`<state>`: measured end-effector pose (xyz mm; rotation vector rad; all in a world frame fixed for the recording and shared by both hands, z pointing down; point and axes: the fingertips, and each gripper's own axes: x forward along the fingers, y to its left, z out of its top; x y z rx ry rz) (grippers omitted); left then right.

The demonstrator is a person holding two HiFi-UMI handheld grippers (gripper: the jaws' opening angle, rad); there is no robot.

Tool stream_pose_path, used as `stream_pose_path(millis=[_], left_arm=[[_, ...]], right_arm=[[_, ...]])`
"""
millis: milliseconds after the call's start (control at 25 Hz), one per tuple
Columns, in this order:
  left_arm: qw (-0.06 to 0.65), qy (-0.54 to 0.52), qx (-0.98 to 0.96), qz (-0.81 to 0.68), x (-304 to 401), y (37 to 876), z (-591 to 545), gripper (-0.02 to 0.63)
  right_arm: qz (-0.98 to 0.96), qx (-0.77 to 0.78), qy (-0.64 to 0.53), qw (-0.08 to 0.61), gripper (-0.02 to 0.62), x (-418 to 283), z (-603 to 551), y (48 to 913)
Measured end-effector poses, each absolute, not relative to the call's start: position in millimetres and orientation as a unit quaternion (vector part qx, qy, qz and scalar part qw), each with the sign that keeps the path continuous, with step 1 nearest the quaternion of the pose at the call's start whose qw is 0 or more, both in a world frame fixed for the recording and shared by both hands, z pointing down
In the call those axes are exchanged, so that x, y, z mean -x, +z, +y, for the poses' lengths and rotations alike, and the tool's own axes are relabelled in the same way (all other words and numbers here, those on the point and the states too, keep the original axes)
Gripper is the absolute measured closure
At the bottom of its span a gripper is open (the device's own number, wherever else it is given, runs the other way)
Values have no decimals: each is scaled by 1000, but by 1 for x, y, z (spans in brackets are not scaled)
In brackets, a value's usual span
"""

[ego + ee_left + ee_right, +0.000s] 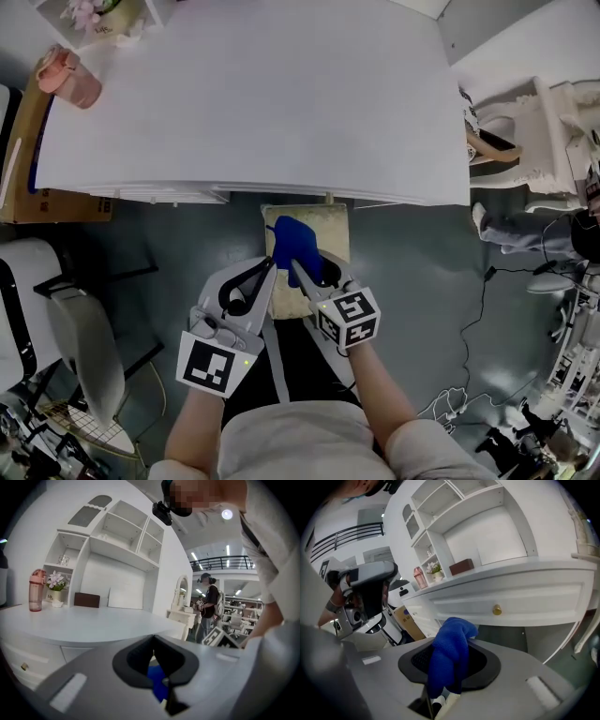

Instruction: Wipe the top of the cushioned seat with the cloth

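right gripper [302, 272] fingers are clamping the fluffy blue cloth [294, 244] over the beige cushioned seat [330, 228], left gripper [269, 268] fingers together; wiping looks barely begun.

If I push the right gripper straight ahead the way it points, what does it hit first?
Most likely the white desk's drawer front, near its brass knob. The blue cloth clamped in the right gripper would touch first. Depth is hard to judge.
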<state>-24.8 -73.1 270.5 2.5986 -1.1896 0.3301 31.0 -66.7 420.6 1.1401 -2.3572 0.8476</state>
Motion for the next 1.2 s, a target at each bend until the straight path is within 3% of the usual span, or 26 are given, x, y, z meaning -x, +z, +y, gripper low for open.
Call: stream_pose_path(millis=[160,640,880,1200], left_arm=[[86,130,-911,-381,19,289,-75,606],[136,136,-901,-389,50,367,-77,606],[142,137,-901,-387,60,383,-80,606],[151,129,-901,-386,61,387,-84,606]], right_arm=[[-832,-402,320,208,471,-25,-76,469],[-807,-379,352,285,469,5,-82,615],[-796,-389,344,312,458,9,-94,648],[-784,-405,300,362,360,5,-110,663]])
